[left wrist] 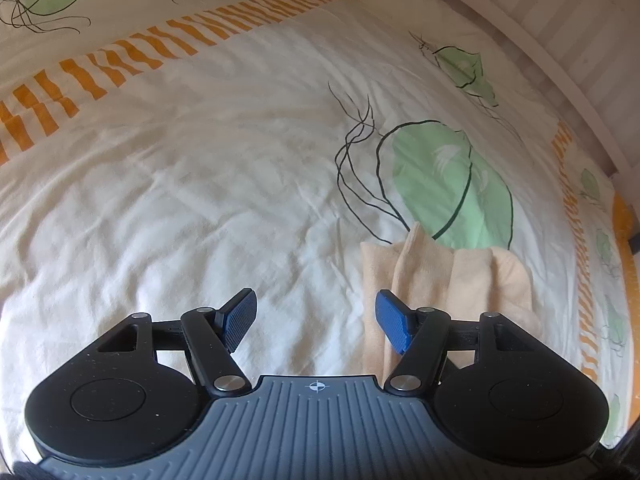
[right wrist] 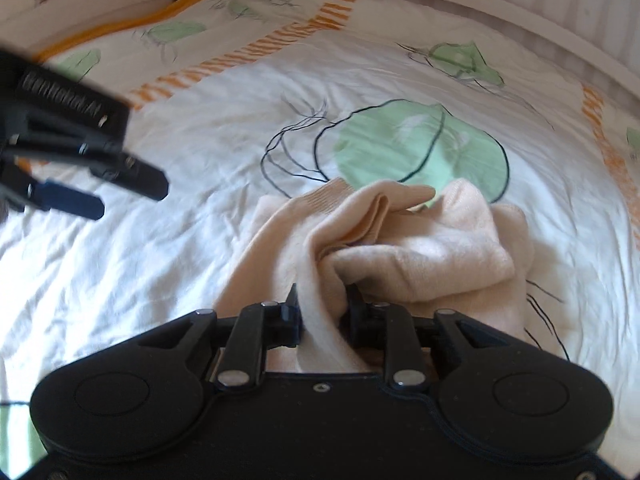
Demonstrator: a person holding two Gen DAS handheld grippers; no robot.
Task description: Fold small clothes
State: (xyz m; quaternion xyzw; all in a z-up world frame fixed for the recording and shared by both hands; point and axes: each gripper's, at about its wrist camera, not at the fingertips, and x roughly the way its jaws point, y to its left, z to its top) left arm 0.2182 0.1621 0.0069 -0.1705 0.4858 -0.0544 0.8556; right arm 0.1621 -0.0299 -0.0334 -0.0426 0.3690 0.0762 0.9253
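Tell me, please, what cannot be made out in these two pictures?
- Right wrist view: the right gripper has cloth bunched between its jaws; the pads are hidden, so the grip is unclear.
- Left wrist view: the peach garment has its near part covered by the open left gripper.
- Both views: the garment's type is unreadable, being crumpled.

Soft daylight fills both my views, brightest on the bedsheet ahead of my jaws. My left view is sharp; my right view is smeared with motion blur. Edges bow and darken.
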